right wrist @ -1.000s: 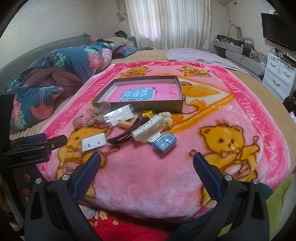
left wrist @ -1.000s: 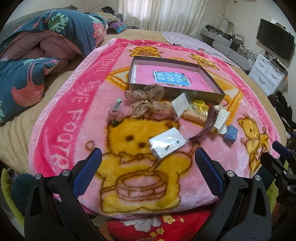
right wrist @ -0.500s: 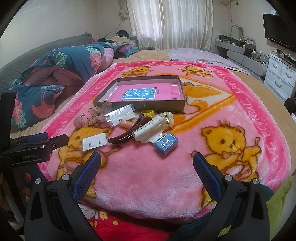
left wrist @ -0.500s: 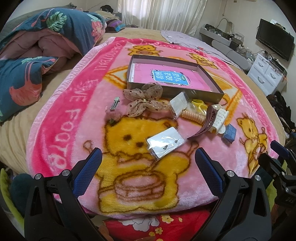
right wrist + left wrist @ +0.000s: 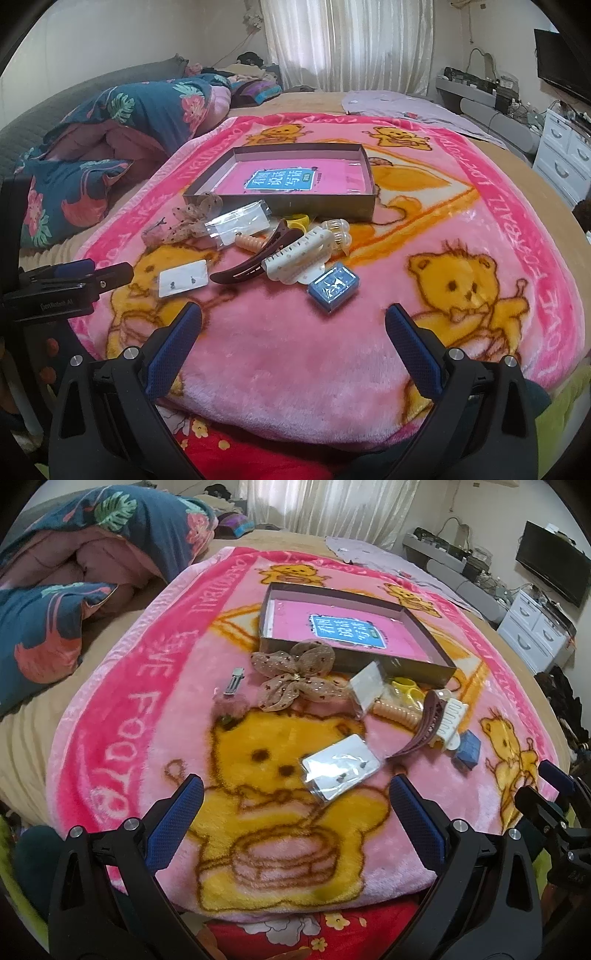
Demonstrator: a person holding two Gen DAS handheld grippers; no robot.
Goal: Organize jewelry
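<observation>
Now both fingers [image 5: 186, 816] spread wide, holding nothing

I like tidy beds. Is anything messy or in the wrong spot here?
Yes. The box holds no jewelry, while the lace bow, dark hair clip, white clip and blue case lie jumbled on the blanket beside it.

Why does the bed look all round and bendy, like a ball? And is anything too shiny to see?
Both wrist views use fisheye lenses, so the pink blanket bulges and the corners go black. In the left wrist view, the earring card's plastic sleeve glares white. In the right wrist view, the curtain glows bright with daylight, while the box and the blue case stay sharp.
</observation>
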